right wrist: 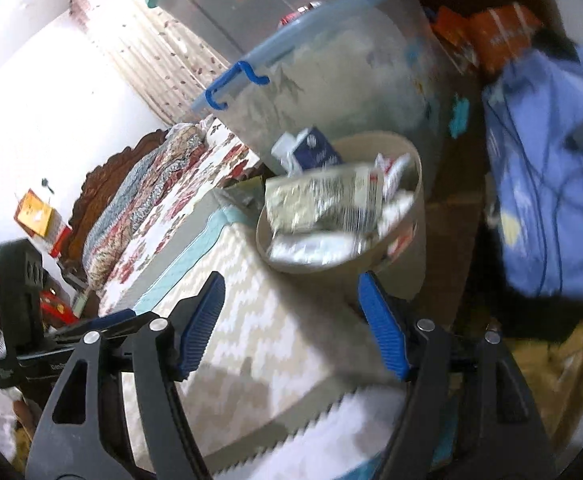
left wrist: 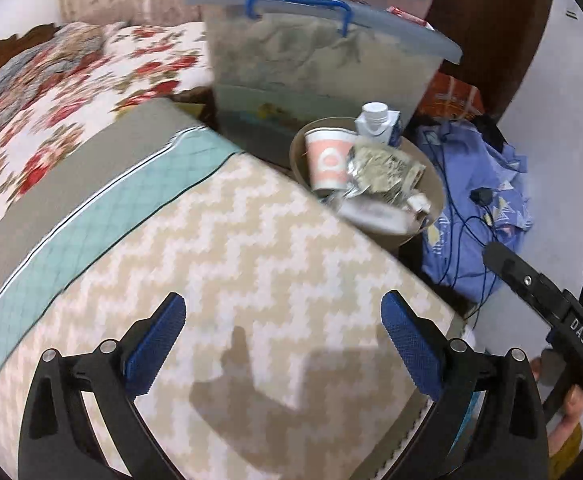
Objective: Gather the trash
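While both tongs are hanging free over the mat, we are reading the scene like this.

Left tongs: our left gripper (left wrist: 283, 328) is standing with its jaws wide apart and nothing between the blue ribbed pads (left wrist: 159, 340).

Right tongs: our right gripper (right wrist: 291, 320) is also parted and empty, its pads (right wrist: 201, 316) framing bare mat and the near wall of the bin.

Task's thing: the trash bin (left wrist: 437, 196) is sitting ahead of both tongs, just past the far corner of the mat, and it is already holding a paper cup (left wrist: 327, 160), a small carton (left wrist: 379, 122) and a crumpled foil wrapper (left wrist: 387, 164).

Step in hand: we are judging this as the moment after a drop, with both hands free to look for more litter; nothing loose is showing on the mat near either pair of tongs.

Doing it well: we are wanting to keep the jaws wide, sweep low over the mat (left wrist: 227, 240), and approach flat wrappers from the edge so a pad can slip beneath.

Materials: the mat is looking foam-like with a beige zigzag print and a toothed edge; the bin is a smooth tan round tub; the wrapper is crinkly and reflective, though motion blur is making its print unreadable.

Behind the bin: a translucent storage box (left wrist: 323, 68) with a blue handle is standing upright.
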Demonstrator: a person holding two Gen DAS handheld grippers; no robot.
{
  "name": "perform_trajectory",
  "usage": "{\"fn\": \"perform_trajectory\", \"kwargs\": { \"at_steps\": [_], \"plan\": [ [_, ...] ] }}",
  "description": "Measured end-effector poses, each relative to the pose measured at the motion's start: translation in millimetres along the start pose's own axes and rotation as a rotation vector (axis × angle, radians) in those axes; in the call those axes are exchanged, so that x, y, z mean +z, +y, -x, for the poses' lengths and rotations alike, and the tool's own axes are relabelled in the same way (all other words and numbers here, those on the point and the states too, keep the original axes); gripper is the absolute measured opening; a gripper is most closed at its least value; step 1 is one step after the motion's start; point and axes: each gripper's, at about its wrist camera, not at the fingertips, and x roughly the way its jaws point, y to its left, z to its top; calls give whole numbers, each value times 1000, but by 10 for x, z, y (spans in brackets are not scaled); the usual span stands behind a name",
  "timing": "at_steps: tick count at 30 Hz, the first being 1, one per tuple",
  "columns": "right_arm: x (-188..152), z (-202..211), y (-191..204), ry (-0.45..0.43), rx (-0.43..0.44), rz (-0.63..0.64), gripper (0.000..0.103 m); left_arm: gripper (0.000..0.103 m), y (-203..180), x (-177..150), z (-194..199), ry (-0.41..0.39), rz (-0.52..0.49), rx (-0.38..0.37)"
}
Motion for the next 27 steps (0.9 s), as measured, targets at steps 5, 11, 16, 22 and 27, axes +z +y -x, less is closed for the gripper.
{"fn": "perform_trajectory", "kwargs": {
  "at_steps": [5, 11, 16, 22, 27],
  "plan": [
    [-245, 111, 131, 26, -7, 1, 74, 94, 135, -288, 289, -27, 32, 72],
    [-430, 303, 348, 31, 4, 26, 77, 94, 191, -549, 639, -89, 36, 158],
    [-566, 446, 532, 23, 9, 63, 82, 94, 189, -741, 879, -138, 27, 210],
    [-702, 668, 710, -5, 0, 86, 91, 94, 155, -911, 1089, -179, 11, 242],
    [-762, 857, 834, -41, 0, 98, 94, 94, 139, -1026, 1278, -224, 6, 258]
  ]
}}
